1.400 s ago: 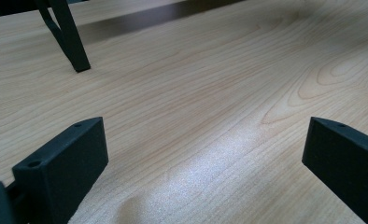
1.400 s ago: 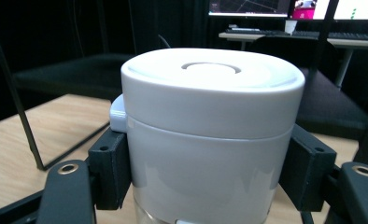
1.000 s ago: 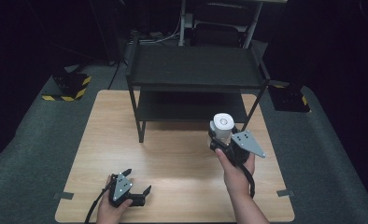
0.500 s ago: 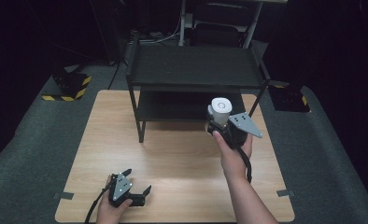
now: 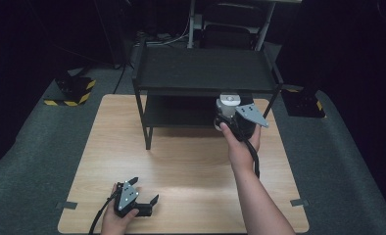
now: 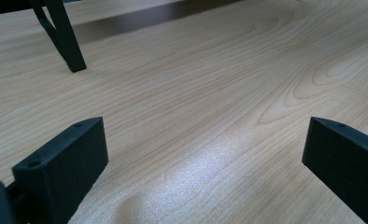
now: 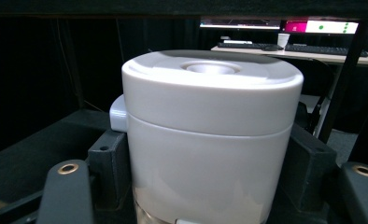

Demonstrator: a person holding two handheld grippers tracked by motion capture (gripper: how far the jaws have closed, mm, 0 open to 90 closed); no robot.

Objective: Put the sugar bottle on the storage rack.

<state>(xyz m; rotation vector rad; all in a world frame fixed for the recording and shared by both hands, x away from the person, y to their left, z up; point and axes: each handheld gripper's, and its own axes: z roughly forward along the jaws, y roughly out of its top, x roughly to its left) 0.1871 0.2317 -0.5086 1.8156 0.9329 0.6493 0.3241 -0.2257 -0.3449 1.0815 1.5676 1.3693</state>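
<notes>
Right tool (image 5: 229, 113) clamped on the white canister (image 7: 210, 135) at the black shelf (image 5: 203, 71) — next, probably slide it onto the lower tier — left tool (image 5: 144, 193) rests apart on the counter (image 5: 181, 166).

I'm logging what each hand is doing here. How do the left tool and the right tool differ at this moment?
The left tool lies low on the wooden table near its front edge; the right tool is raised at the black shelf rack. The left tool's jaws stand wide apart with bare wood between them; the right tool's jaws clamp a white lidded canister. Both are black, hand-held and two-jawed.
</notes>
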